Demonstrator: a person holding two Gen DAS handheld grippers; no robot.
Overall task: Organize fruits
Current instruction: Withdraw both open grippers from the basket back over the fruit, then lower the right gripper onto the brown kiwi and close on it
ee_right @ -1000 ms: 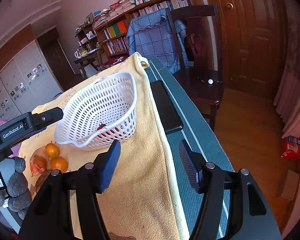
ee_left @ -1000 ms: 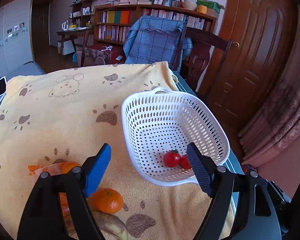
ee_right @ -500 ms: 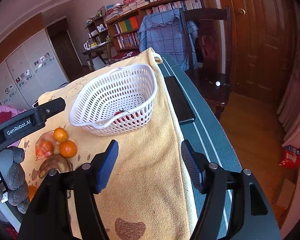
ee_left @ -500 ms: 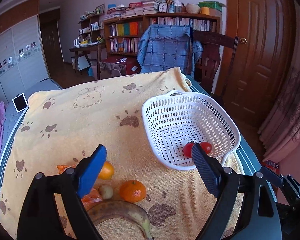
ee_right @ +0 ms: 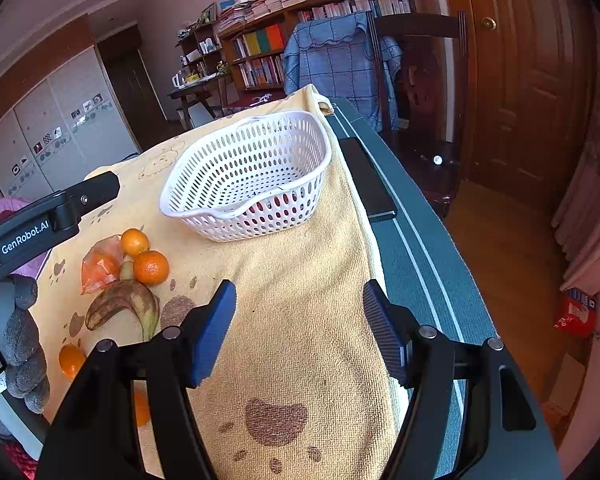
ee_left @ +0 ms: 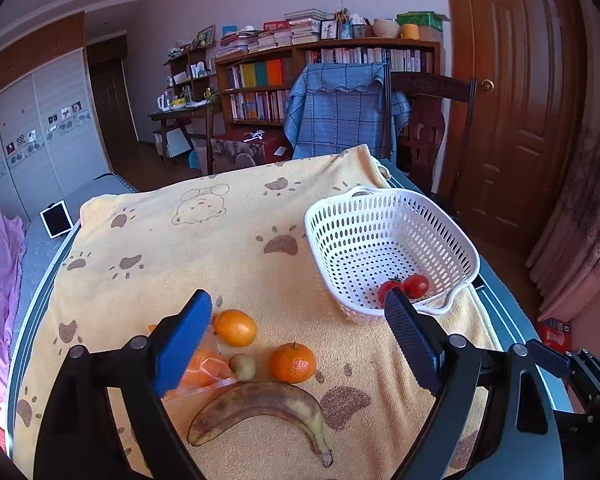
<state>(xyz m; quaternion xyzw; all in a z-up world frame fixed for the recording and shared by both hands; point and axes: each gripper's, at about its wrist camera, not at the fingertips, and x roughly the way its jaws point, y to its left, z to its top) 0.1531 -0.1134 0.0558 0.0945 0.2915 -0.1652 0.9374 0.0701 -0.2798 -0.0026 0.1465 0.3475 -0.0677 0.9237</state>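
Observation:
A white perforated basket (ee_left: 440, 236) sits on the yellow towel at the right and holds two red tomatoes (ee_left: 416, 285); it also shows in the right wrist view (ee_right: 204, 160). In front of my left gripper (ee_left: 296, 340), open and empty above the towel, lie two oranges (ee_left: 235, 326) (ee_left: 292, 362), a small kiwi (ee_left: 243, 366), a spotted banana (ee_left: 260, 406) and an orange plastic bag (ee_left: 204, 368). My right gripper (ee_right: 298, 330) is open and empty over the towel's near right part, the fruit pile (ee_right: 150, 267) to its left.
The yellow paw-print towel (ee_left: 204, 248) covers a dark table. A black phone (ee_right: 366, 178) lies on the bare table strip right of the basket. A white tablet (ee_left: 56, 218) lies at the far left. A chair with a blue blanket (ee_left: 340, 112) stands behind the table.
Both grippers have pulled back and up from the basket. The banana, kiwi and both oranges have come fully into the left wrist view. Both grippers stay open.

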